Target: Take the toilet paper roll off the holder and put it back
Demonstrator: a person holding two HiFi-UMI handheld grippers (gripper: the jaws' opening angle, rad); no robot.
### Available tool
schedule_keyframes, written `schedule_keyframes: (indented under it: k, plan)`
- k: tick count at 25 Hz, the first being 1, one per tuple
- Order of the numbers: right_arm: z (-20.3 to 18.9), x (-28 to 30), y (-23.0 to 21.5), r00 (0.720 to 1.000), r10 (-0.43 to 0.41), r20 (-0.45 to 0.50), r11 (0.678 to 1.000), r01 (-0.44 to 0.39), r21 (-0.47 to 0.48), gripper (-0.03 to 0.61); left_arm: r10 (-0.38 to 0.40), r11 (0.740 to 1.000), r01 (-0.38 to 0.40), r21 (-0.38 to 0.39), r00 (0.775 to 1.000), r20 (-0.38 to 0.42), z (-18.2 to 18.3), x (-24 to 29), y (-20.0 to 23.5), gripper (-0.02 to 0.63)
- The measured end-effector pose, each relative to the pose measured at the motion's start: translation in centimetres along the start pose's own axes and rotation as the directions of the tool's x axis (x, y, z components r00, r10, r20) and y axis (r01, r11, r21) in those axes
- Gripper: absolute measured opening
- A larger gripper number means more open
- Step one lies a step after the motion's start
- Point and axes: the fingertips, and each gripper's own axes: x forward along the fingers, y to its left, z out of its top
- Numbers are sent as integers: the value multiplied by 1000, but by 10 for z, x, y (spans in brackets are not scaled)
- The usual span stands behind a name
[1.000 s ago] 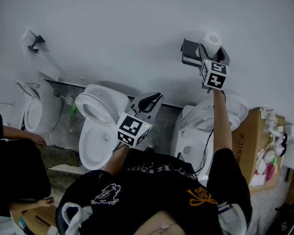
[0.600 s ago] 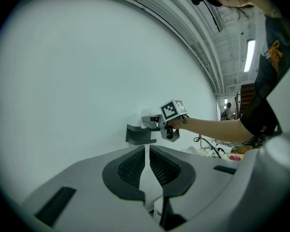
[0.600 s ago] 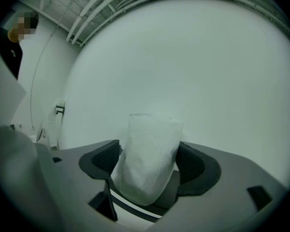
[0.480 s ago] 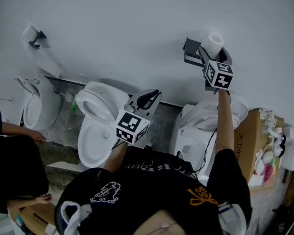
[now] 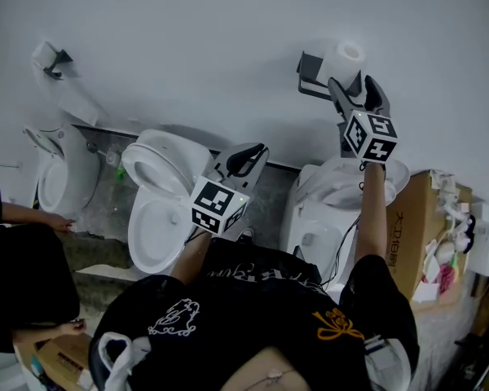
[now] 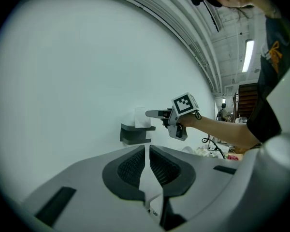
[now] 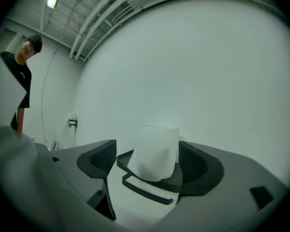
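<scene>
The white toilet paper roll (image 5: pixel 343 58) stands upright on the dark wall holder (image 5: pixel 312 78), high on the white wall. My right gripper (image 5: pixel 353 88) reaches up to it, and its jaws are opening. In the right gripper view the roll (image 7: pixel 156 151) sits between the pads on the holder (image 7: pixel 144 191). A gap shows at the left pad (image 7: pixel 100 159), so the pads are not pressing on it. My left gripper (image 5: pixel 246 163) hangs lower, over the toilets, shut and empty. Its view shows the closed pads (image 6: pixel 135 164), the roll (image 6: pixel 141 119) and the right gripper (image 6: pixel 157 113) beyond.
Three white toilets stand along the wall's foot, the middle one (image 5: pixel 159 218) with its lid up. A second holder with paper (image 5: pixel 49 59) is mounted far left. A cardboard box (image 5: pixel 416 235) with clutter sits at the right, and a seated person (image 5: pixel 16 275) at the left edge.
The right gripper's jaws have spread apart around the roll and the gripper has drawn back slightly. The roll now stands free on the holder. The left gripper has barely moved.
</scene>
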Motion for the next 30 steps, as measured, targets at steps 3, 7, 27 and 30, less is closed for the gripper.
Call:
schedule_keyframes:
  k: [3, 7, 27, 30]
  plan:
    - [1, -21, 10, 999, 38, 13, 999, -39, 27, 397, -7, 1000, 7, 6, 1000, -4, 0, 2, -10, 43]
    - [-7, -49, 27, 996, 88, 12, 994, -89, 60, 397, -18, 1000, 18, 10, 1000, -13, -3, 2, -26, 43]
    - [-110, -195, 93, 971, 213, -110, 943, -175, 283, 231, -8, 1000, 7, -5, 998, -67, -29, -24, -118, 43]
    - [-121, -215, 104, 964, 239, -117, 930, -193, 312, 195, 7, 1000, -7, -10, 997, -71, -34, -31, -133, 43]
